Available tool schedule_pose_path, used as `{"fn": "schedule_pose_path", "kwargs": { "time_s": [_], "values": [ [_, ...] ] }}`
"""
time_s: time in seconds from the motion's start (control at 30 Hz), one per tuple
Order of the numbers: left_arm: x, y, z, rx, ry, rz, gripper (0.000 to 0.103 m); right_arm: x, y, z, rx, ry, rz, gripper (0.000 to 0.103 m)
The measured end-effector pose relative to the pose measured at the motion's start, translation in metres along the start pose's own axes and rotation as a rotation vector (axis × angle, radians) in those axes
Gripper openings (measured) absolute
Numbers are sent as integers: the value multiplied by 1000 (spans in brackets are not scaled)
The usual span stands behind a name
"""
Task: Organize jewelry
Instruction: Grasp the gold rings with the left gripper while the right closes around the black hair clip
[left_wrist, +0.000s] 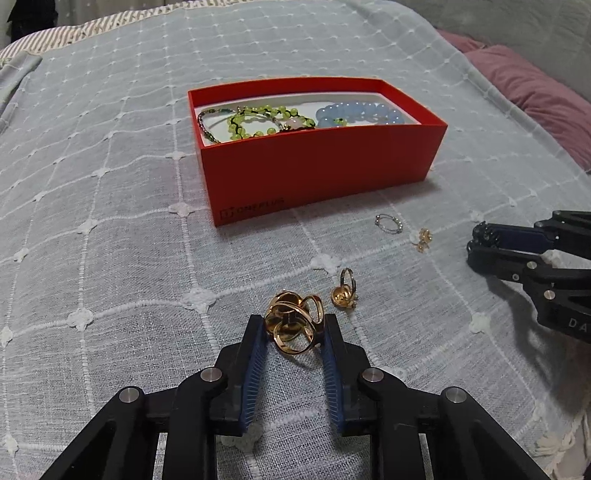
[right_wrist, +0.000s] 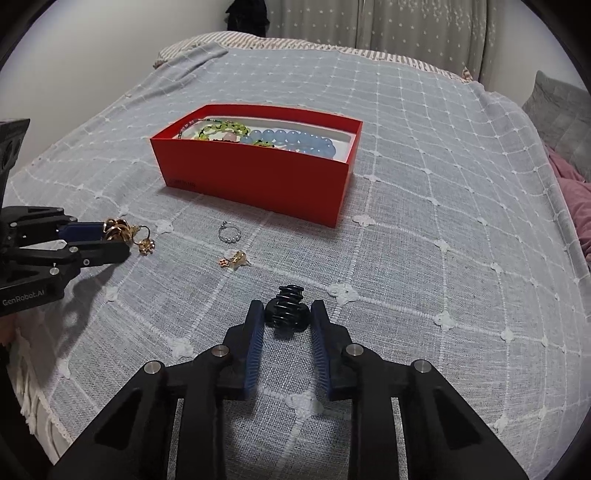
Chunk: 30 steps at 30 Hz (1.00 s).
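My left gripper (left_wrist: 293, 320) is shut on a large gold knotted ring (left_wrist: 284, 334) that rests on the bedspread. My right gripper (right_wrist: 287, 307) is shut on a black hair claw clip (right_wrist: 288, 317), also low on the cloth. The open red box (left_wrist: 317, 166) lies beyond both and holds a green bead bracelet (left_wrist: 255, 122) and a blue bead bracelet (left_wrist: 362, 112). Loose on the cloth are a small gold ring (left_wrist: 343, 291), a silver beaded ring (left_wrist: 387, 223) and a gold earring (left_wrist: 423, 238). The right wrist view has the left gripper (right_wrist: 118, 236) at its left edge.
Everything sits on a grey-blue checked bedspread (right_wrist: 424, 240) over a bed. A pink pillow (left_wrist: 535, 96) lies at the right side, a striped pillow (right_wrist: 221, 40) at the head, and curtains (right_wrist: 388, 29) hang behind.
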<state>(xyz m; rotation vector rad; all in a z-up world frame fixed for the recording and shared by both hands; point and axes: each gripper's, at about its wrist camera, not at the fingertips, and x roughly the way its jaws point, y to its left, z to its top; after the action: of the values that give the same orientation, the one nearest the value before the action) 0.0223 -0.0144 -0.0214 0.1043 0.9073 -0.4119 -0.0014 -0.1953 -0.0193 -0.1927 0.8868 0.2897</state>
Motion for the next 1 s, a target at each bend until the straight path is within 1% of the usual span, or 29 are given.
{"fn": "schedule_pose_path", "kwargs": {
  "time_s": [0.43, 0.9, 1.0],
  "values": [
    [-9, 0, 5, -23, 11, 14, 24, -6, 7, 5, 20, 33, -3, 27],
    [-25, 2, 17, -73, -21, 7, 24, -25, 15, 23, 49, 7, 17, 27],
    [-28, 1, 21, -86, -32, 8, 24, -25, 16, 26, 55, 3, 11, 27]
  ]
}}
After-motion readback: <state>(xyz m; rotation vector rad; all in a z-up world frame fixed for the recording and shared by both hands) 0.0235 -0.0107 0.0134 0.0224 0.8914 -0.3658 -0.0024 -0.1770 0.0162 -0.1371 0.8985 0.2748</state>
